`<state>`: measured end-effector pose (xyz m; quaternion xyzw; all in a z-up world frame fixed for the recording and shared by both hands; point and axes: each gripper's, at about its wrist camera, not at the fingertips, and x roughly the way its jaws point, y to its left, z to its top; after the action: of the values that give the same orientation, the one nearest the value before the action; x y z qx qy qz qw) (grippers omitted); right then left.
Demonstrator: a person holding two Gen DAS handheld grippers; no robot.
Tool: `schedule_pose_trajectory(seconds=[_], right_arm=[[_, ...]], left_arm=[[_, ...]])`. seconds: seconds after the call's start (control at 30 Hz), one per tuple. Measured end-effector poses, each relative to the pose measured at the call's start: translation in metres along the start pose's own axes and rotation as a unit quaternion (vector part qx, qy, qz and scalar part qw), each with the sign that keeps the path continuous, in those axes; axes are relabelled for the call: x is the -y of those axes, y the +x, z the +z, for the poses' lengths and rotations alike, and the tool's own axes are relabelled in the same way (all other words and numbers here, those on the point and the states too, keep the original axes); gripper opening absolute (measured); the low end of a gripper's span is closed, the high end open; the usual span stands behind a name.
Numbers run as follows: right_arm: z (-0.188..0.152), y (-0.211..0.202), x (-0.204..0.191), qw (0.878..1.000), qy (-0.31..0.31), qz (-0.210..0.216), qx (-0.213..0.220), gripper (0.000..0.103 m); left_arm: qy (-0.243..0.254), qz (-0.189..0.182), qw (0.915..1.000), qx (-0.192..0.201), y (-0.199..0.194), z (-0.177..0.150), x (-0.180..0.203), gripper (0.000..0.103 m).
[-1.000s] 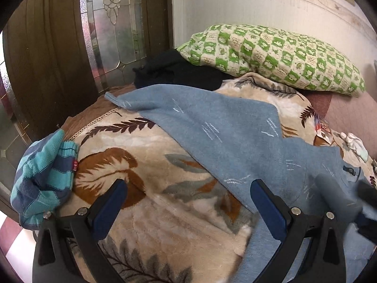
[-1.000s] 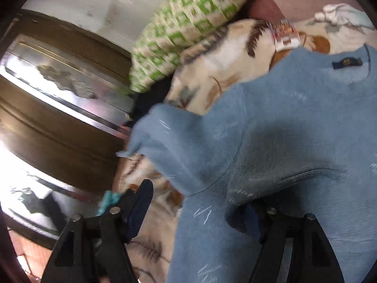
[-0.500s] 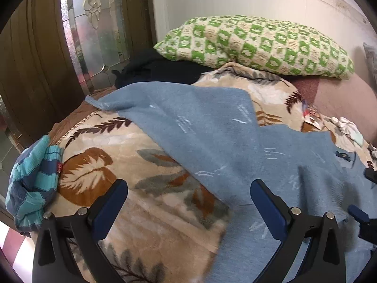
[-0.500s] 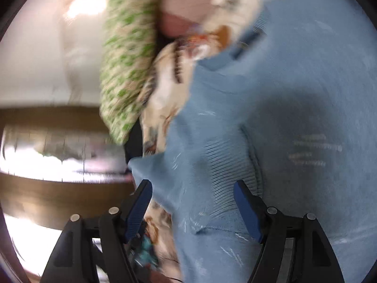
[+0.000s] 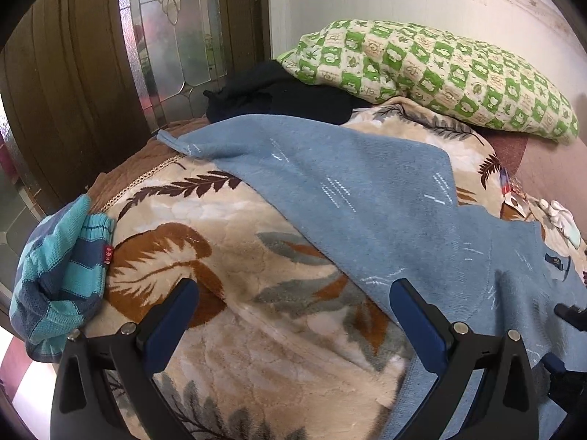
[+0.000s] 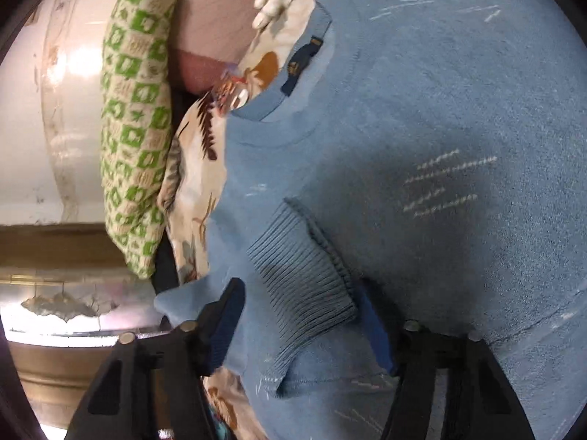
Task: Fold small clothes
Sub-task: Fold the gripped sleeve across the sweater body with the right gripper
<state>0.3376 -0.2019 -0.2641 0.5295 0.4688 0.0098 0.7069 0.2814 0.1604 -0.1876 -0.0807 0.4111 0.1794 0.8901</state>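
A light blue sweater [image 5: 370, 198] with white dash marks lies spread on a leaf-print blanket [image 5: 227, 264]. One sleeve is folded over the body, and its ribbed cuff [image 6: 304, 286] lies between the fingers of my right gripper [image 6: 304, 315]. The right gripper is open and not closed on the cuff. The sweater's collar with a dark label [image 6: 301, 62] is further off. My left gripper [image 5: 293, 311] is open and empty, low over the blanket at the sweater's edge.
A green checked pillow [image 5: 433, 73] and a dark garment [image 5: 279, 95] lie at the head of the bed. A teal striped knit [image 5: 58, 275] hangs at the left bed edge. A white small garment [image 5: 561, 220] lies right. A wooden glass-panelled door [image 5: 110, 55] stands behind.
My right gripper has carried the sleeve over the sweater's body, turned, and opened, leaving the cuff lying between its fingers. The left gripper has stayed open and shifted only slightly.
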Motion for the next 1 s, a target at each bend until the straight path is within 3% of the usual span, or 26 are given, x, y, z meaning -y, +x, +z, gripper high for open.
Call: schedule_pose_trajectory(seconds=[0.1, 0.13, 0.2, 0.23, 0.37, 0.47, 0.53, 0.6, 0.7, 0.87, 1.0], right_arm=[[-0.001, -0.001, 0.004, 1.000, 0.011, -0.010, 0.009, 0.052], [-0.002, -0.001, 0.002, 1.000, 0.006, -0.012, 0.009, 0.045], [-0.005, 0.002, -0.001, 1.000, -0.006, -0.008, -0.004, 0.034], [-0.008, 0.007, -0.004, 1.000, -0.006, -0.001, -0.014, 0.034], [-0.031, 0.035, -0.044, 0.993, -0.038, 0.084, -0.069, 0.034], [-0.055, 0.055, -0.086, 0.983, -0.085, 0.120, -0.113, 0.039], [-0.070, 0.068, -0.106, 0.970, -0.109, 0.139, -0.168, 0.065], [-0.080, 0.069, -0.118, 0.964, -0.137, 0.140, -0.182, 0.066], [-0.075, 0.047, -0.113, 0.969, -0.180, 0.107, -0.131, 0.066], [-0.038, -0.022, -0.049, 0.983, -0.178, 0.044, -0.026, 0.066], [0.003, -0.093, 0.008, 0.987, -0.155, 0.015, 0.050, 0.066]], left_arm=[[-0.016, -0.003, 0.9999, -0.006, 0.002, 0.003, -0.010, 0.103], [-0.020, -0.004, 0.9998, -0.007, 0.003, 0.003, -0.012, 0.103], [-0.027, -0.006, 0.9996, -0.008, 0.004, 0.005, -0.016, 0.103], [-0.029, -0.006, 0.9995, -0.009, 0.004, 0.005, -0.019, 0.103], [-0.036, 0.002, 0.9993, -0.011, 0.008, 0.008, -0.028, 0.103], [-0.049, 0.010, 0.9987, -0.014, 0.012, 0.010, -0.039, 0.103], [-0.055, 0.011, 0.9983, -0.017, 0.015, 0.011, -0.044, 0.103], [-0.060, 0.013, 0.9980, -0.018, 0.016, 0.012, -0.047, 0.103], [-0.059, 0.005, 0.9980, -0.020, 0.017, 0.012, -0.046, 0.103], [-0.029, -0.072, 0.9969, -0.012, 0.009, 0.011, -0.021, 0.103], [0.003, -0.129, 0.9917, -0.005, 0.003, 0.007, 0.013, 0.103]])
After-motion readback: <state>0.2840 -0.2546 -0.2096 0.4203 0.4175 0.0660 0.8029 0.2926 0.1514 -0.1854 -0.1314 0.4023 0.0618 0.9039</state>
